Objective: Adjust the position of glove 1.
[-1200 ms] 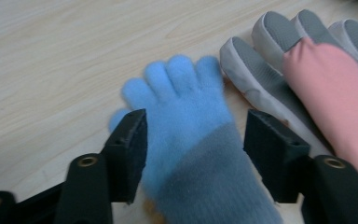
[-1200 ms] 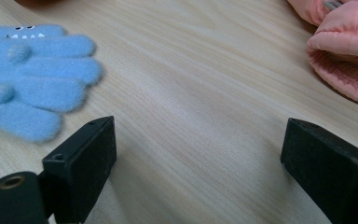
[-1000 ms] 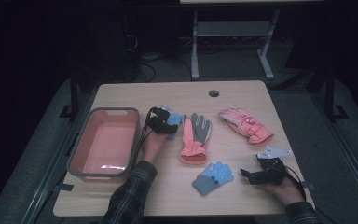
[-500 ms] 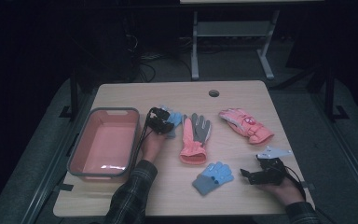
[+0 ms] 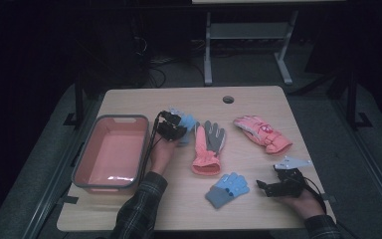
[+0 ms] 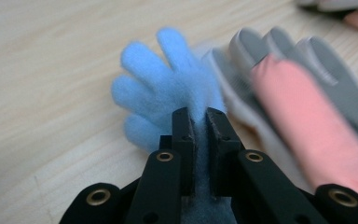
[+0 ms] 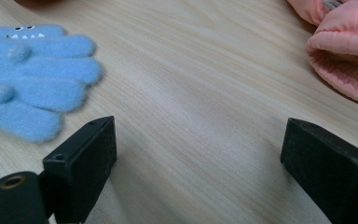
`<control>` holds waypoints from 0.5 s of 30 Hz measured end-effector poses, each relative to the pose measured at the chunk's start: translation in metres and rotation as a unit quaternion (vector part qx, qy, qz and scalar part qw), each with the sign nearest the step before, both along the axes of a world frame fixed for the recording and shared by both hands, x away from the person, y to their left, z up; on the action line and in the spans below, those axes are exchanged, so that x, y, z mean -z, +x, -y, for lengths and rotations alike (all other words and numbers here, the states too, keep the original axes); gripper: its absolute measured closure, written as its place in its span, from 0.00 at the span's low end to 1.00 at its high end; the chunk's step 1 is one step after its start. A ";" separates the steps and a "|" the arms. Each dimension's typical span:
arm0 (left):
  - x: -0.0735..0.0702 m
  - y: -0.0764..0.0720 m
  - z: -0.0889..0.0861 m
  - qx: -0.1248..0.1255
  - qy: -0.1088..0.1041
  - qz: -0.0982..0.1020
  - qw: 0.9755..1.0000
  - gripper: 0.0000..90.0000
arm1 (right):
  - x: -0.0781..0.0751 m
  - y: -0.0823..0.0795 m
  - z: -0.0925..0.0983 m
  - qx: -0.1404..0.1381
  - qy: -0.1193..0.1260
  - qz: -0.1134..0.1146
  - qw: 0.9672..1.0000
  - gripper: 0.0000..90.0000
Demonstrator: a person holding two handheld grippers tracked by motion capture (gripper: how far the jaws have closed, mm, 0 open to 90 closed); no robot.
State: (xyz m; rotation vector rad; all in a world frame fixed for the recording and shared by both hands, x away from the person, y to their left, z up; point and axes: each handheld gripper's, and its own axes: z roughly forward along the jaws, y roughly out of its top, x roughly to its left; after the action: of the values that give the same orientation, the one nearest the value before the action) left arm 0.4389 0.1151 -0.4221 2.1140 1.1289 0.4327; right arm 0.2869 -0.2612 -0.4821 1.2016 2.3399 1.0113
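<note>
While the left gripper point(image 5: 173, 126) sits mid-frame in the high view, just right of the bin point(image 5: 86, 155), its jaws are nearly closed on the fleece of a blue glove point(image 5: 186, 123); left gripper view confirms it: left gripper point(image 6: 199, 135) jaws pinched on the blue glove point(image 6: 163, 88) with only a thin strip of fabric between them, glove fingers fanned toward the top of frame over the table point(image 6: 42, 70); a pink-and-grey glove point(image 6: 303, 93) lies just beside it at right of that frame, edges touching or overlapping, blurred so can't tell which; in the high view the pink-and-grey glove point(image 5: 208, 147) is centre frame, cuff toward the bottom; a second blue glove point(image 5: 227, 188) lies lower centre, well apart from the first; a pink mitten point(image 5: 261, 132) sits right of centre, angled toward lower right; right gripper point(image 5: 277, 187) is at lower right of the high view, held in the right hand point(image 5: 306, 203), resting near the table point(image 5: 258, 99) edge, pointed left toward the second blue glove; right gripper view: right gripper point(image 7: 198, 154) jaws spread wide, nothing between them but bare table point(image 7: 191, 84); second blue glove point(image 7: 32, 74) at upper left of that frame, near the left jaw but not touching; pink mitten point(image 7: 349, 51) cuff at upper right; bin is pink inside with a grey rim, at left of the high view
</note>
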 end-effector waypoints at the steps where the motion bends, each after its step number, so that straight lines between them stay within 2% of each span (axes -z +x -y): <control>1: -0.003 -0.002 0.001 0.002 0.000 0.003 1.000 0.92 | 0.000 0.000 0.000 0.000 0.000 -0.001 1.000 0.11; 3: -0.011 -0.005 0.001 0.009 -0.001 0.008 1.000 0.92 | 0.000 0.000 0.000 0.000 0.000 0.000 1.000 0.11; 7: -0.028 -0.013 0.001 0.029 -0.021 0.010 0.999 0.92 | 0.000 0.000 0.000 0.000 0.000 0.000 1.000 0.11; 8: -0.028 -0.013 0.001 0.029 -0.021 0.010 0.999 0.92 | 0.000 0.000 0.000 0.000 0.000 -0.001 1.000 0.11; 9: -0.036 -0.018 0.001 0.046 -0.028 0.012 0.998 0.92 | 0.000 0.000 0.000 0.000 0.000 0.000 1.000 0.11; 10: -0.039 -0.021 0.002 0.051 -0.036 0.009 0.998 0.92 | 0.000 0.000 0.000 0.000 0.000 -0.001 1.000 0.11; 15: -0.047 -0.033 0.004 0.097 -0.039 0.000 0.995 0.92 | 0.000 0.000 0.000 0.000 0.000 0.000 1.000 0.11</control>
State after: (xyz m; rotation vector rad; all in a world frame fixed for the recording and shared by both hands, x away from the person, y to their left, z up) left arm 0.4057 0.1112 -0.3755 2.1290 0.9148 0.2934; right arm 0.2866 -0.2611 -0.4821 1.2028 2.3401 1.0115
